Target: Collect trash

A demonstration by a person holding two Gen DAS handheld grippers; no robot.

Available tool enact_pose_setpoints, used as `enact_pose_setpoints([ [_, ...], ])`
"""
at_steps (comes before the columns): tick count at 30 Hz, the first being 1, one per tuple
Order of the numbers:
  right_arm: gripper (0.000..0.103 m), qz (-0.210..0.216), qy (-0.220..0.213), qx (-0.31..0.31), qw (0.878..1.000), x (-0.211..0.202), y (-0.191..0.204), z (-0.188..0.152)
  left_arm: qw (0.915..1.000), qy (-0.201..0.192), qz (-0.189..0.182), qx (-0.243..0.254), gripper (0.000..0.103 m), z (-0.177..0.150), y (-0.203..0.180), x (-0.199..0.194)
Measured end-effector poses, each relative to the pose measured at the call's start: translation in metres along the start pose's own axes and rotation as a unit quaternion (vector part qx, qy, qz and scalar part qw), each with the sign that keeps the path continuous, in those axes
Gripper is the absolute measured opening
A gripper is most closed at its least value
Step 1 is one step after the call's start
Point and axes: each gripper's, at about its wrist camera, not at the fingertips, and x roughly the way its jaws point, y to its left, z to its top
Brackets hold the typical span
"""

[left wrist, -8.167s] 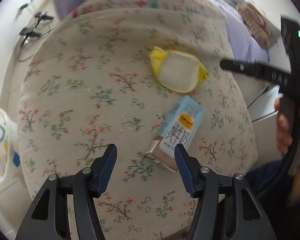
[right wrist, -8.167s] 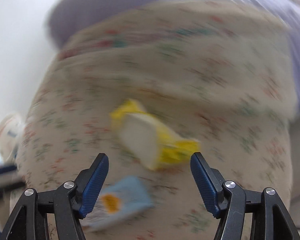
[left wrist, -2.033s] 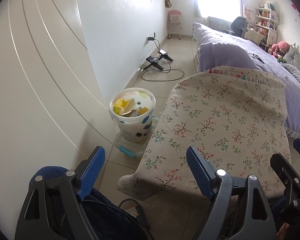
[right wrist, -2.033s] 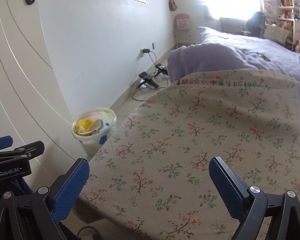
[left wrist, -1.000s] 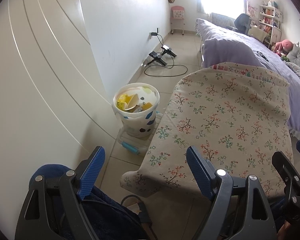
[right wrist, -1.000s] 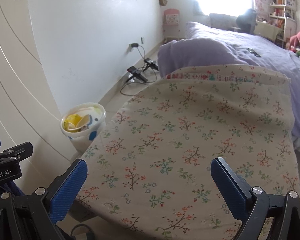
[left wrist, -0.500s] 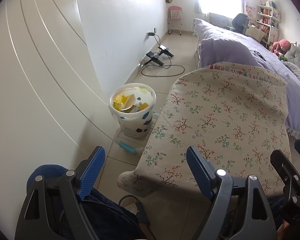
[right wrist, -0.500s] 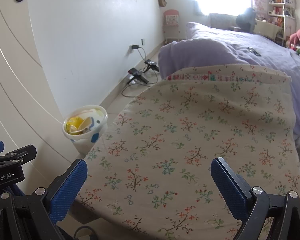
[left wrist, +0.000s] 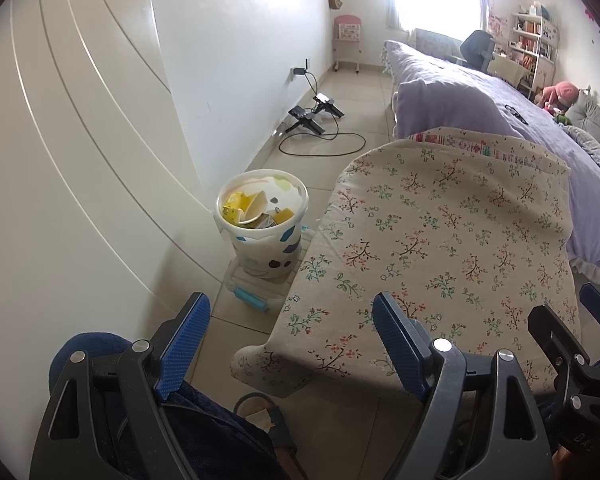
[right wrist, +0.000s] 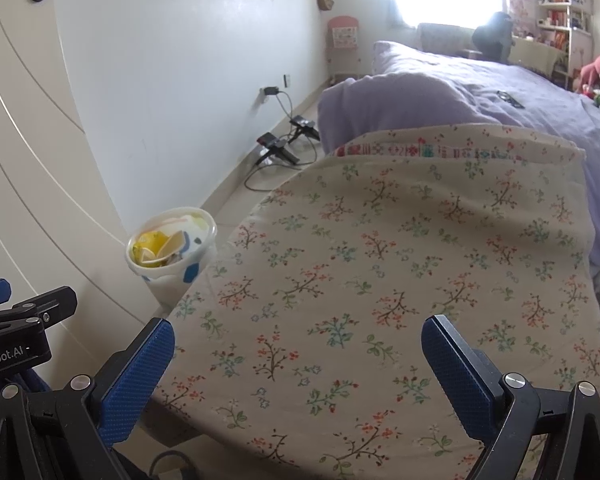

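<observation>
We are holding both grippers, left (left wrist: pixel 286 340) and right (right wrist: pixel 298 356), spread wide and empty above the floral board (right wrist: pixel 400 280), which is now bare. The wrapper and carton are gone from it; trash (left wrist: pixel 252 210) is sitting in the bin (left wrist: pixel 264 240), so collecting looks finished.

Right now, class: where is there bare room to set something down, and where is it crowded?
Free: the flowered cloth top, bare from its near edge to the patterned hem by the purple bed. Also floor tiles beyond the cables. Crowded: the trash bucket, filled with yellow wrappers, wedged between wall and top.
</observation>
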Motion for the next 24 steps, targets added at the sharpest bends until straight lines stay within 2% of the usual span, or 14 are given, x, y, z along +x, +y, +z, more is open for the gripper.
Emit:
enact_pose_setpoints([
  [24,0.101,0.004,0.008,-0.001,1.000,0.0060,0.0019,-0.0018,1.0000,0.000,-0.002,0.001,0.086,-0.0004,-0.0016,-0.0004],
])
